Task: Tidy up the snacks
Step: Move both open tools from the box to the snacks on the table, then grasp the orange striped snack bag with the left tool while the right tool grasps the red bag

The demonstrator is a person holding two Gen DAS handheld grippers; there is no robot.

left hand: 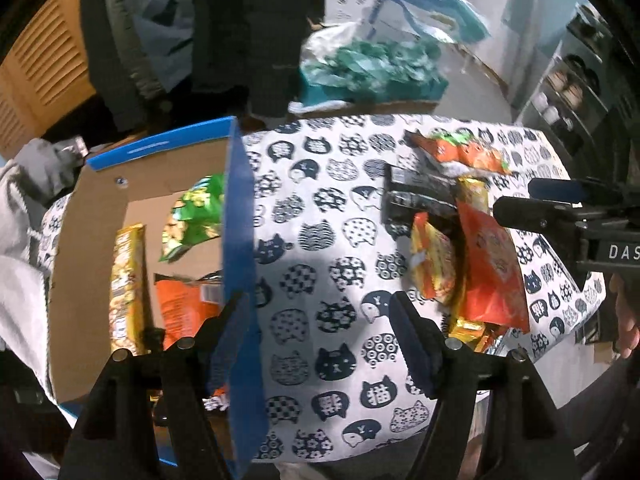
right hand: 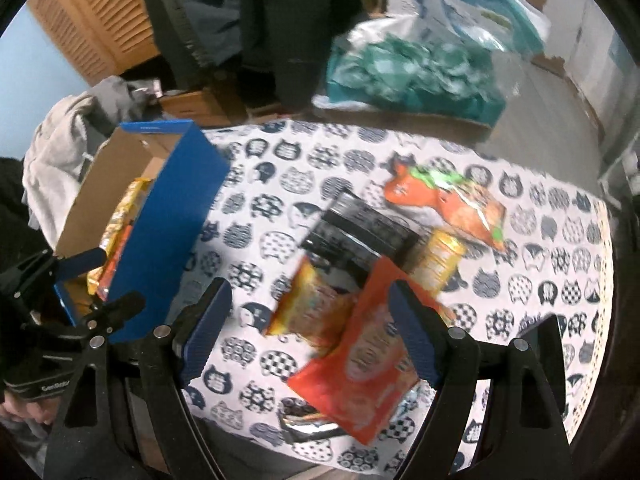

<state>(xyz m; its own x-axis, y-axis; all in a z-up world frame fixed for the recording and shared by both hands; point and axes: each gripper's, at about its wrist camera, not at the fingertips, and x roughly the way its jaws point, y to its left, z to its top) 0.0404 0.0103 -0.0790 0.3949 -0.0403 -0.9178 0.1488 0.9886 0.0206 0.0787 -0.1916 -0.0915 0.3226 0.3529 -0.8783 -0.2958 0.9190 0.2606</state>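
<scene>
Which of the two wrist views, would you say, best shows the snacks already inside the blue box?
The left wrist view: it looks into the blue box, showing green, orange and gold packets on its floor. The right wrist view sees the box from outside, with its wall hiding most of the contents.

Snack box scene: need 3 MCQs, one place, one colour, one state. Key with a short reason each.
1. Where does the blue box sit relative to the loose snack pile, in the right wrist view?
A. left of it
B. right of it
C. on top of it

2. What colour is the snack bag at the far end inside the box?
A. purple
B. green
C. white

3. How is the left gripper set?
A. shut on a packet
B. open, astride the box wall
C. out of view

Key: 1 A, box stands left of the pile. 2 B, green foil shows. 3 B, fingers spread either side of the wall.
</scene>
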